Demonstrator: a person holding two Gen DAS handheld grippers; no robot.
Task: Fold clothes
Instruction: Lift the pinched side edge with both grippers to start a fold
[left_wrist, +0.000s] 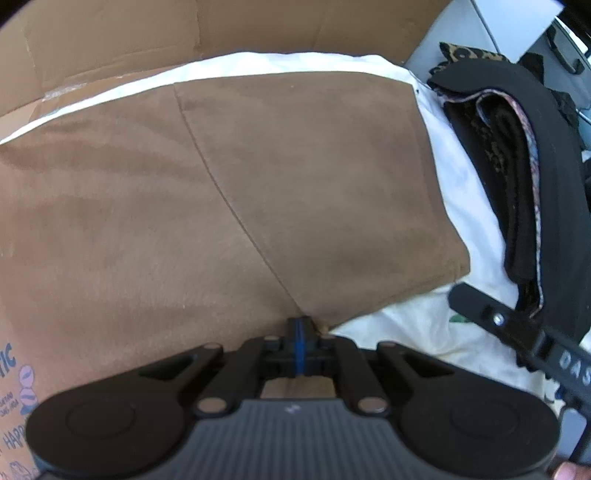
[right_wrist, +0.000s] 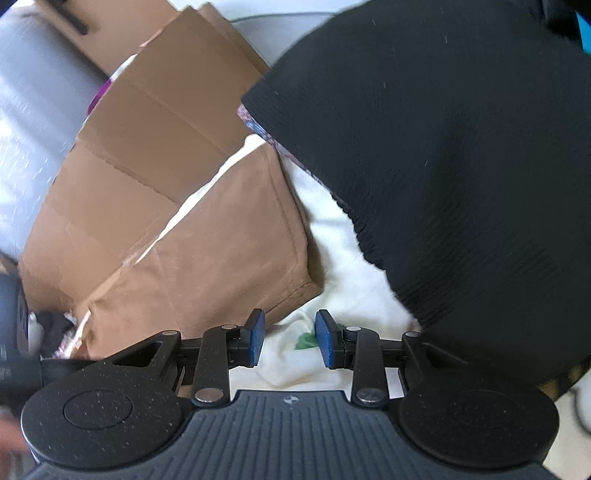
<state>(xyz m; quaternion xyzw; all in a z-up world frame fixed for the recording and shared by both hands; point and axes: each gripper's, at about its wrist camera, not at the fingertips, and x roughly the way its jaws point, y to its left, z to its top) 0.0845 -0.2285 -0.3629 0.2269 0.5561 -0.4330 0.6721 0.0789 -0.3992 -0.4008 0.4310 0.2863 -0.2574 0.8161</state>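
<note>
Figure. A brown garment, suede-like and already folded into a flat block, is being shown lying on a white cloth, with cardboard behind it at 12 o'clock. The left hand-held gripper is being held pressed together at the garment's near edge, at 6 o'clock, where a diagonal seam meets the hem; a fold of brown fabric appears to be pinched between the blue pads, though the contact itself is partly hidden by the mechanism. The right hand-held gripper is being held spread, nothing lying between its pads; only white cloth and a green patch are being seen beneath the gap. A black ribbed garment is filling the right wrist view from 12 to 4 o'clock, a patterned lining showing along its edge. No hard worktop surface is being shown.

Handling, as judged: the brown garment is being read as light, soft and limp, with a napped surface offering good friction, so slipping is considered unlikely. It is best taken at a hem or corner, 2 layers together, since a grip on 1 layer would let the fold fall open.
</note>
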